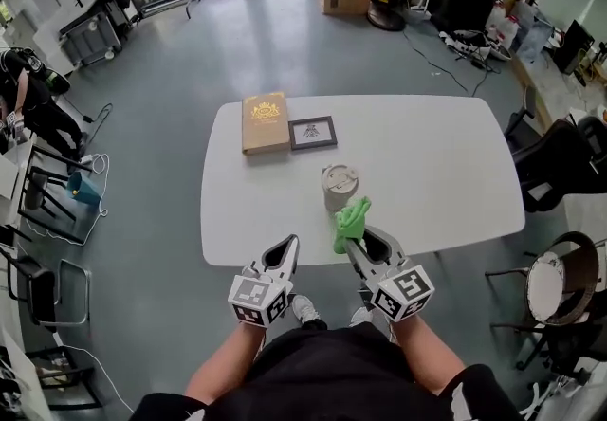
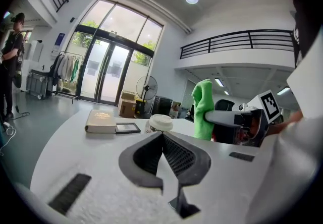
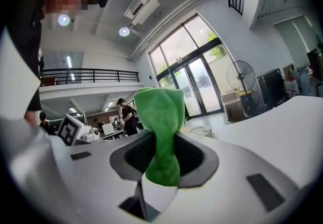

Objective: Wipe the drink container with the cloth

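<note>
Roughly mid-tabletop [image 1: 446, 173], toward the near edge, sits upright with lid on: the drink container [image 1: 339, 185], green cloth [image 1: 351, 223] just in front of it, contact between them unclear. Grasping that cloth, bunched and poking up between the jaws: right hand-held gripper [image 1: 360, 237]; clenched on nothing, jaw tips together, hovering at the near edge just left of it: left hand-held gripper [image 1: 290, 242]. Farther back lies flat a tan book [image 1: 265, 121], with a small framed picture [image 1: 312, 133] just beside it, both well apart from the container.
</note>
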Available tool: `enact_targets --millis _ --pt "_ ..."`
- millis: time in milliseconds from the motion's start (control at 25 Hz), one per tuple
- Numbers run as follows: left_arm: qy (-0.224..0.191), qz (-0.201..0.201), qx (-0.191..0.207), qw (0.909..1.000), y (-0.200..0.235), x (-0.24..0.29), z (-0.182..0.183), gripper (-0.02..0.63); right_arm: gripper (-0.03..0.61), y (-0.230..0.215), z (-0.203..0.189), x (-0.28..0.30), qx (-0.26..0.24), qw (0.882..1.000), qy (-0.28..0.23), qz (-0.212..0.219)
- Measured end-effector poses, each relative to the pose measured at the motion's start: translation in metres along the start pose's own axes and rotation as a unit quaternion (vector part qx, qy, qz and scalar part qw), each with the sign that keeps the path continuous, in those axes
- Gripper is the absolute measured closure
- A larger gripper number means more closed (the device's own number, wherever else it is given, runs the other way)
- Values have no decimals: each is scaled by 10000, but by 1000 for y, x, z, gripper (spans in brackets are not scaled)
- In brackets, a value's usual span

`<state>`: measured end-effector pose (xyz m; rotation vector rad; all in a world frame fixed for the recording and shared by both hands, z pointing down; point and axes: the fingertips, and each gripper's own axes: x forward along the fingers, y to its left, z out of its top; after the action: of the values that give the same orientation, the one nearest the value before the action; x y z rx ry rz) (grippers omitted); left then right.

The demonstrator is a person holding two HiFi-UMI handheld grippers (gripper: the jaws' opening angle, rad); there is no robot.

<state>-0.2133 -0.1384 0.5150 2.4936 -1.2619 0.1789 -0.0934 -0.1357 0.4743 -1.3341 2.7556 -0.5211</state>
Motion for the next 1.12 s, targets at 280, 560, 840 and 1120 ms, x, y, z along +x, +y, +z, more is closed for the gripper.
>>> enact_targets --millis 280,560,840,1120 --pt "-197 55 196 9996 -40 13 21 604 459 -38 26 -46 -92 9997 88 -198" --pt "-177 -33 555 9983 -84 25 19 604 460 -74 35 -84 -398 9965 321 -657" --pt "-238 -72 796 9965 -106 30 19 604 468 -82 43 -111 -575 9940 123 -927" --pt "-110 -32 785 9968 -114 25 8 604 478 -83 35 -117 -798 9898 368 -1121"
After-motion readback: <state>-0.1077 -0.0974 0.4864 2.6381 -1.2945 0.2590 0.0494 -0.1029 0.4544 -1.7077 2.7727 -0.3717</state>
